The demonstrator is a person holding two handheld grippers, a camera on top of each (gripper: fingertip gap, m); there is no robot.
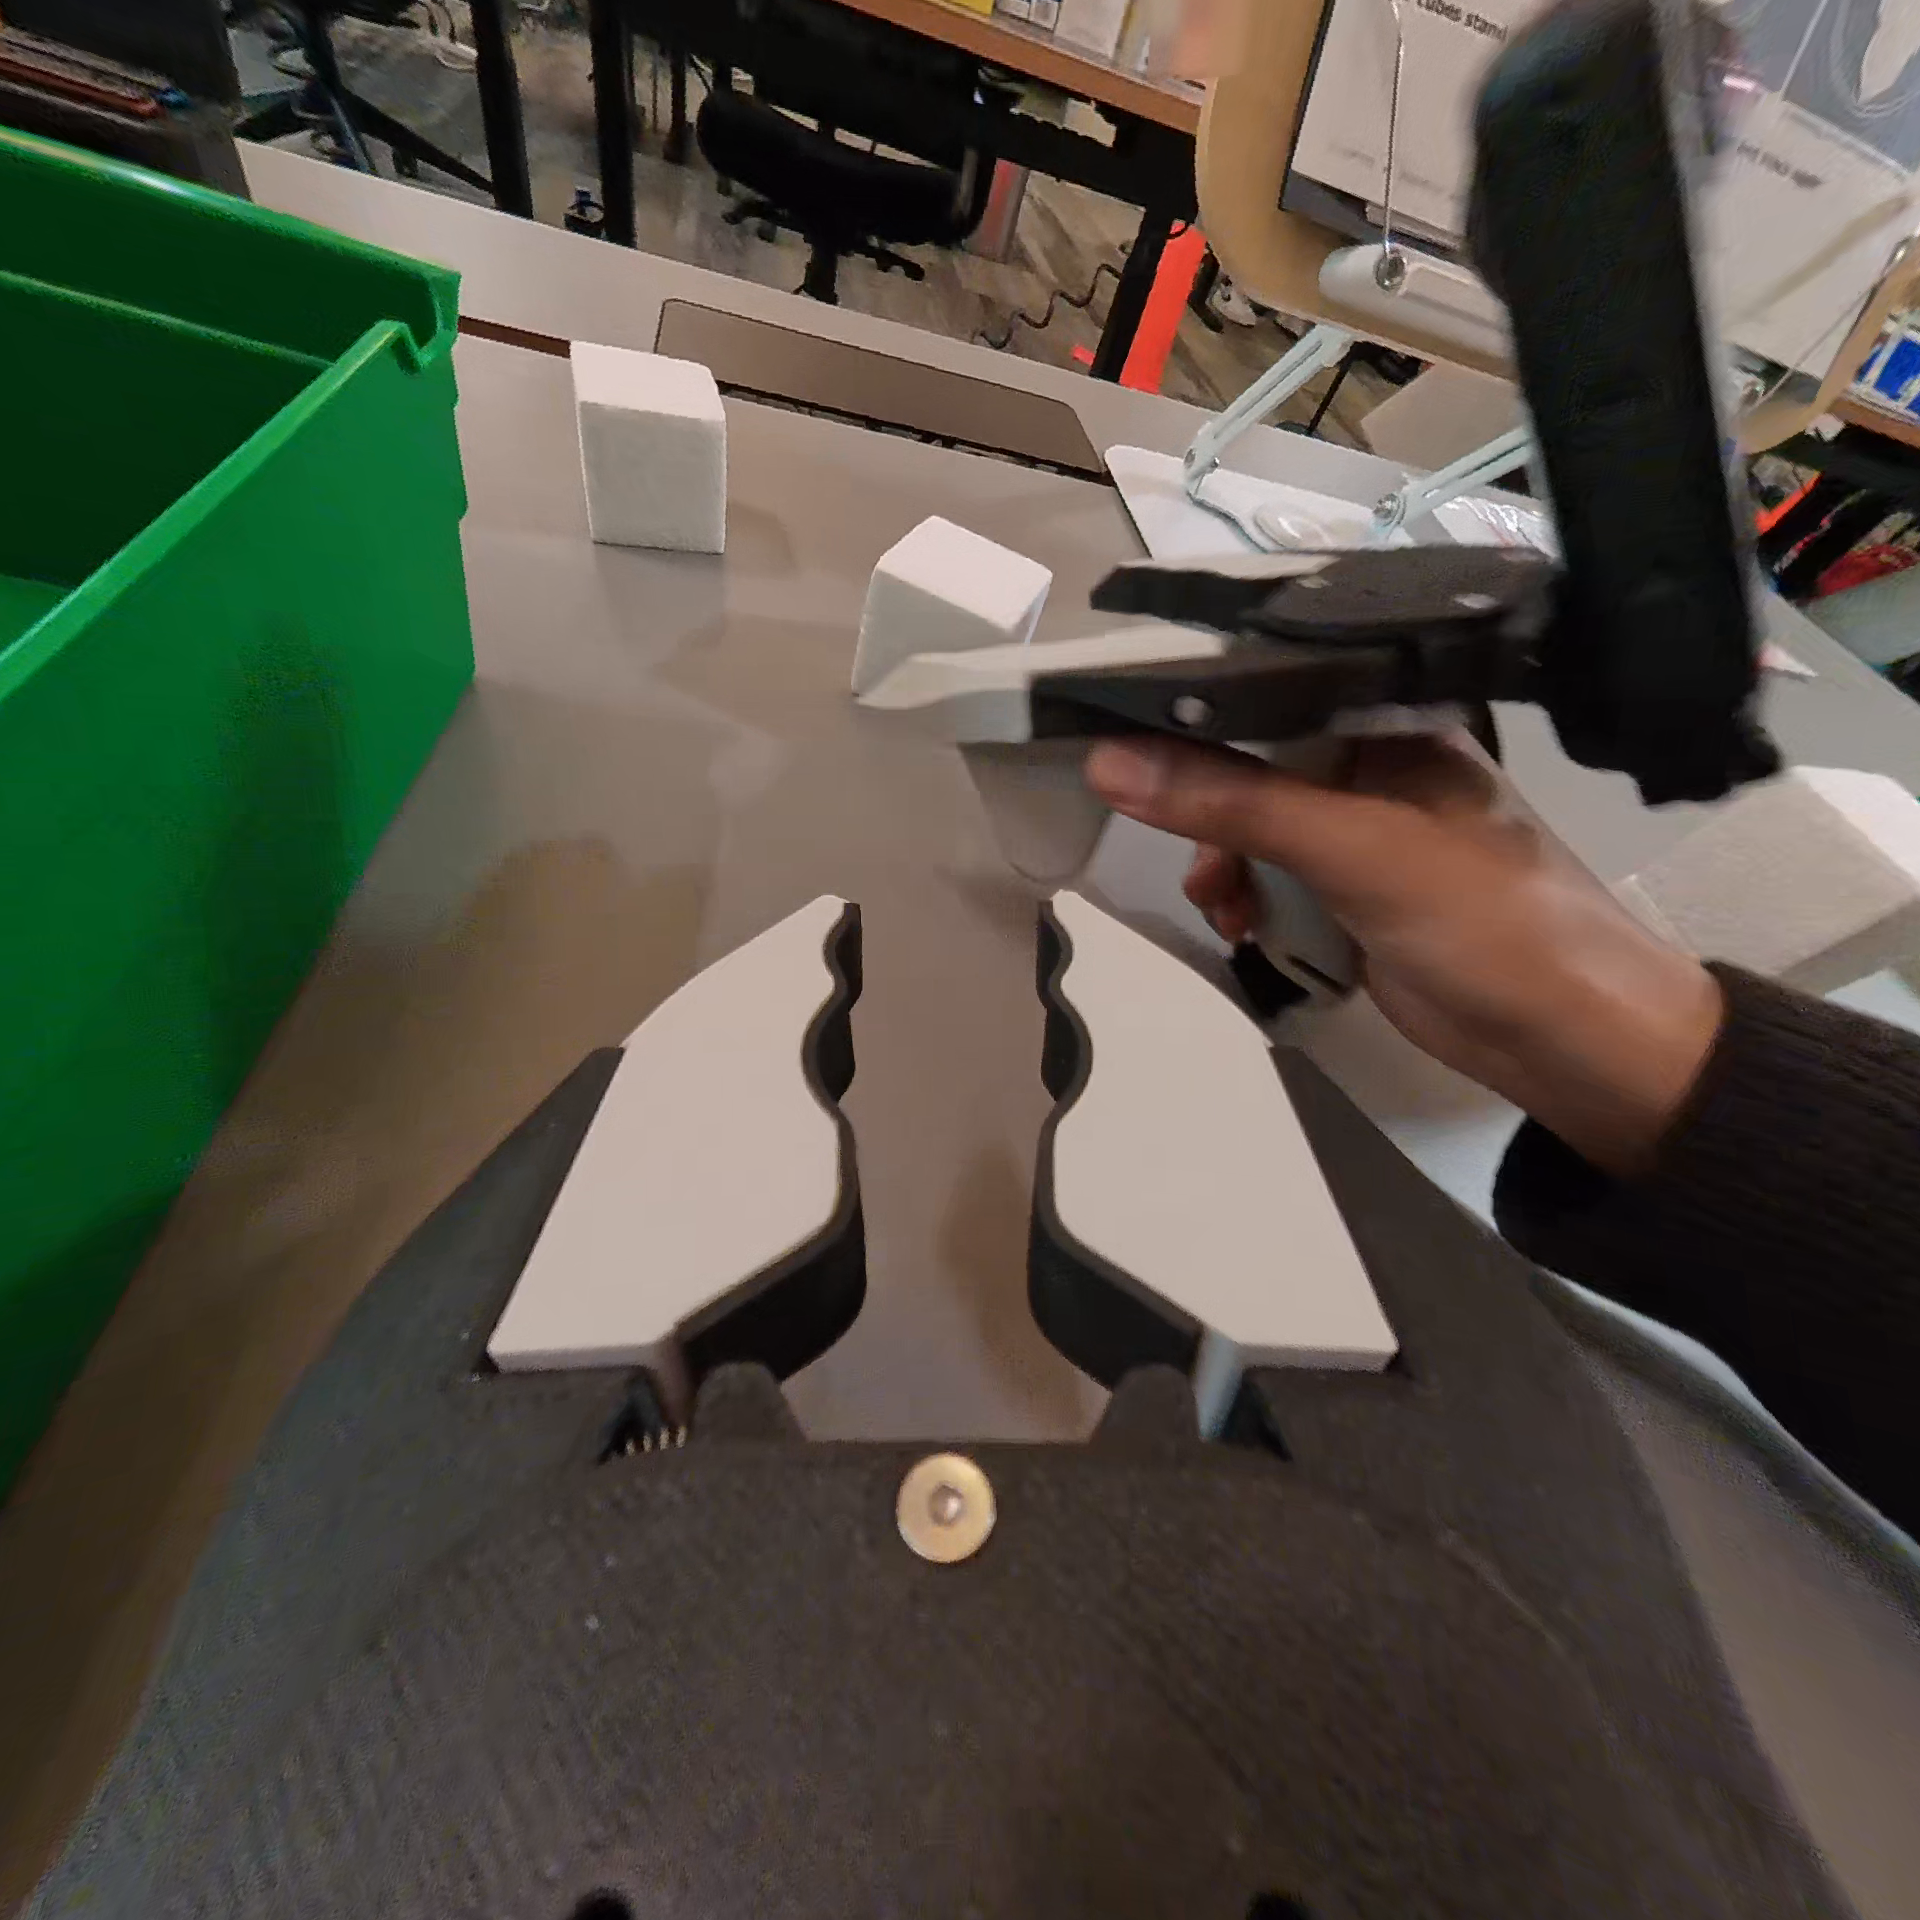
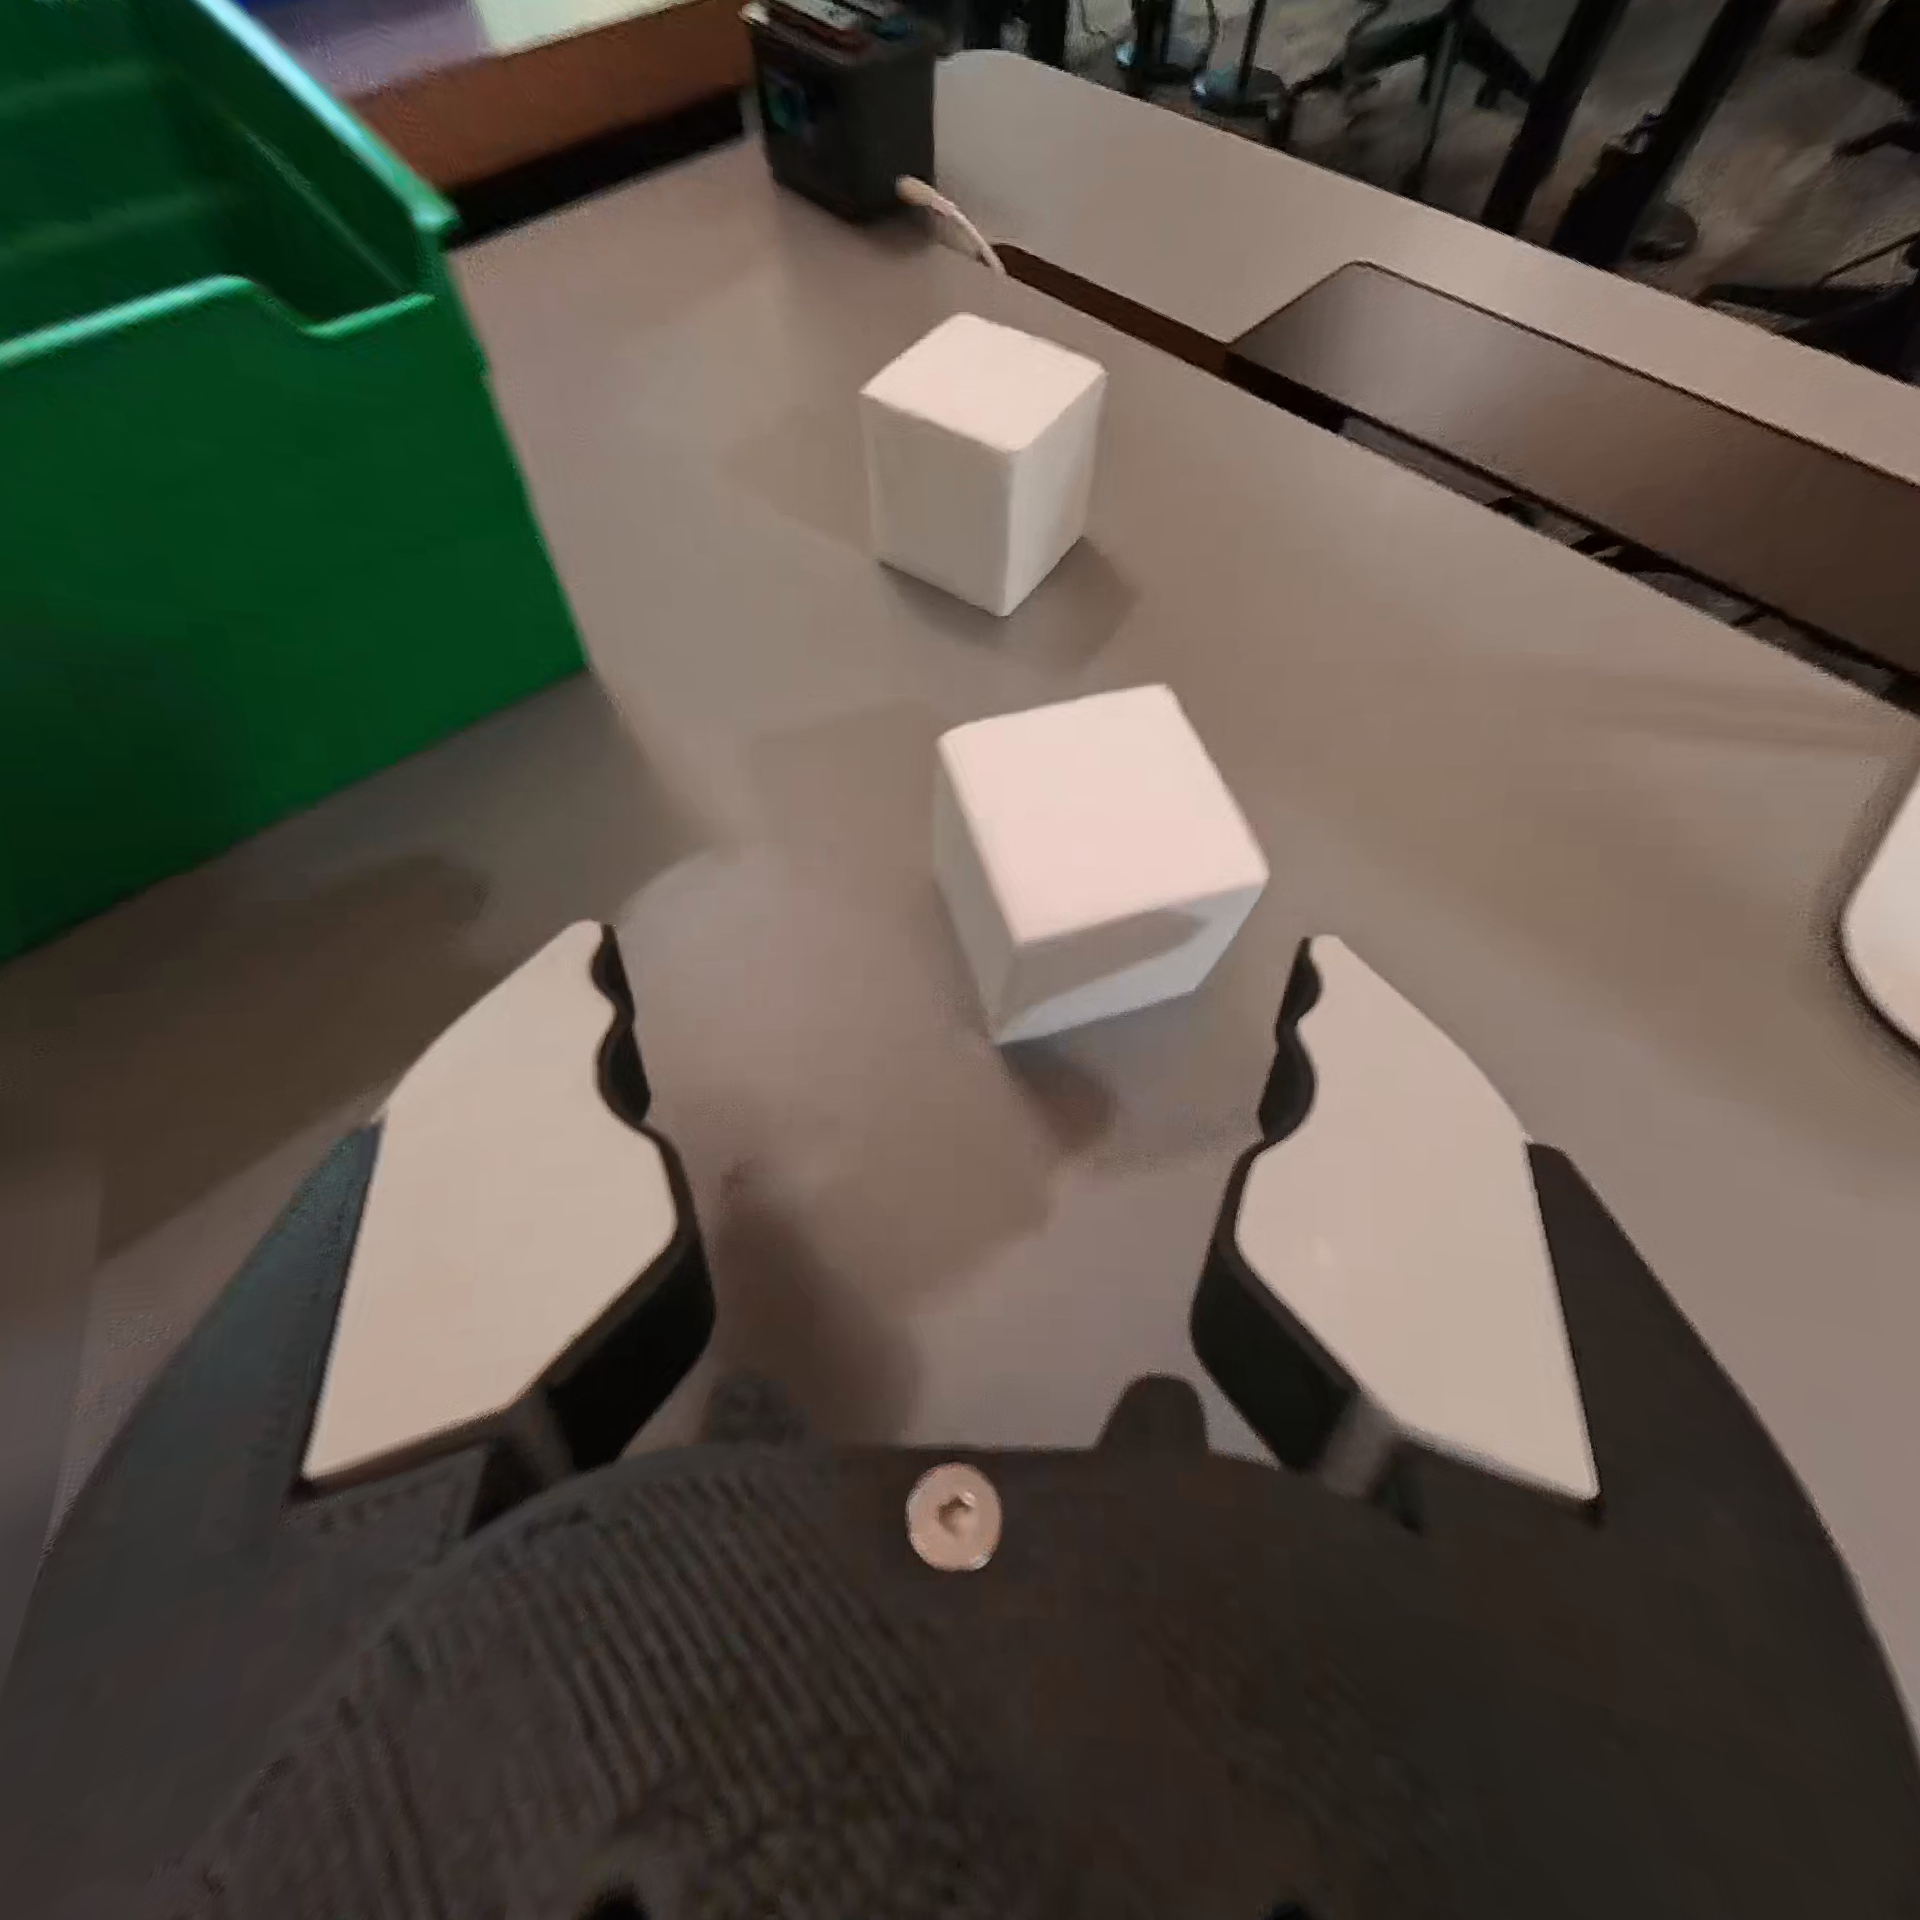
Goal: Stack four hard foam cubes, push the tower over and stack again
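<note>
My right gripper (image 2: 956,945) is open wide and empty, low over the grey table (image 2: 1455,727). A white cube (image 2: 1091,852) stands just ahead of its fingertips, slightly right of centre. A second white cube (image 2: 982,457) stands farther back. My left gripper (image 1: 945,914) is open and empty over bare table. In the left wrist view a hand (image 1: 1455,935) holds the right gripper (image 1: 987,649) with its fingers reaching beside the near cube (image 1: 935,592). The far cube (image 1: 649,457) stands beyond, near the green bin (image 1: 208,675).
The green bin (image 2: 260,520) stands at the left, open-topped. A black device with a white cable (image 2: 847,114) sits at the table's far edge. A white lamp base (image 1: 1247,509) and a white foam block (image 1: 1808,873) lie to the right. Chairs and desks stand behind.
</note>
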